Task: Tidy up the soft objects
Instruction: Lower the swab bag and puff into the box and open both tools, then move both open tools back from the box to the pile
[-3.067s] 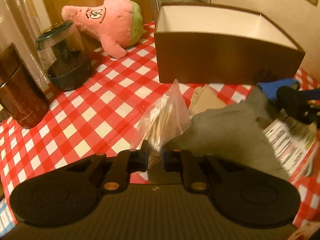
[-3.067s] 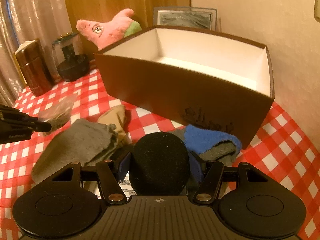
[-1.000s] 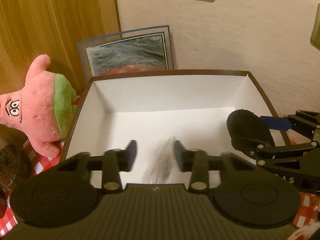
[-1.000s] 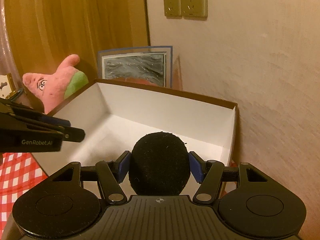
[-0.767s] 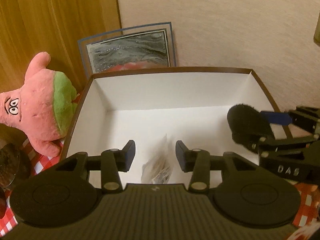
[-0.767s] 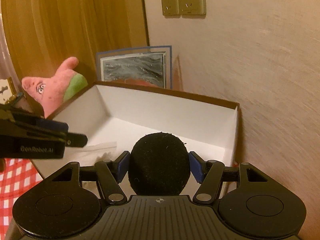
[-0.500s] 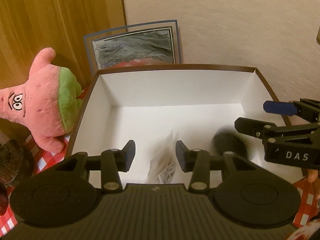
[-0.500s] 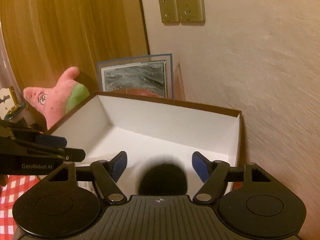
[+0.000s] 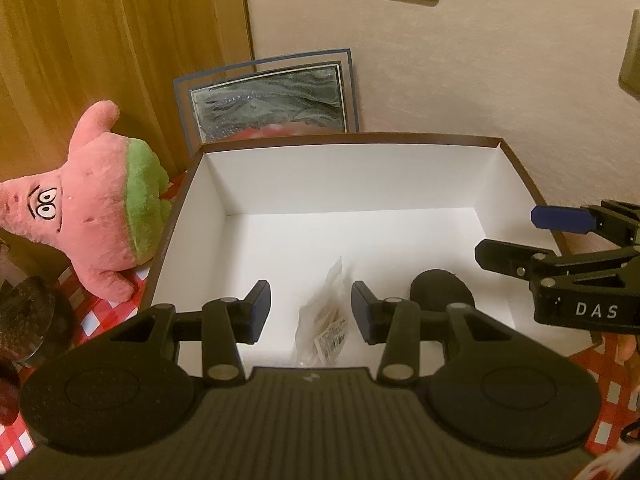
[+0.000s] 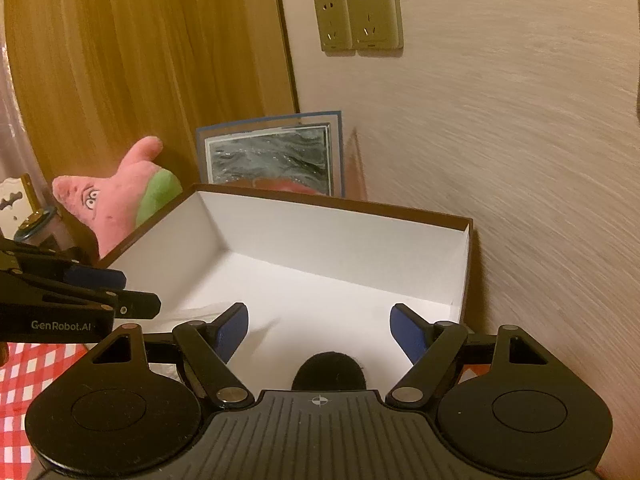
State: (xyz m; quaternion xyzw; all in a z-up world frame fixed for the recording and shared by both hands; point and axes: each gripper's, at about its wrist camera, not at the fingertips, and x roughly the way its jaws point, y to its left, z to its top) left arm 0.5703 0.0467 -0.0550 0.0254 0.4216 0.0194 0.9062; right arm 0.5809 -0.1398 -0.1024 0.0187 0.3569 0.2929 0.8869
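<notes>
A brown box [image 9: 352,139] with a white inside stands against the wall; it also shows in the right wrist view [image 10: 332,204]. A clear plastic bag [image 9: 328,312] and a black fuzzy ball [image 9: 440,290] lie on its floor. My left gripper [image 9: 306,304] is open above the bag and holds nothing. My right gripper [image 10: 318,330] is open above the black ball [image 10: 329,370], which is partly hidden by the gripper body. The right gripper also shows at the right in the left wrist view [image 9: 532,240].
A pink and green starfish plush [image 9: 92,208] sits left of the box on the red checked cloth [image 9: 100,316]. A framed picture [image 9: 268,100] leans on the wall behind the box. A dark jar [image 9: 24,320] stands at the far left.
Both grippers carried their loads over the box and opened. The bag and then the black ball dropped onto the box floor.
</notes>
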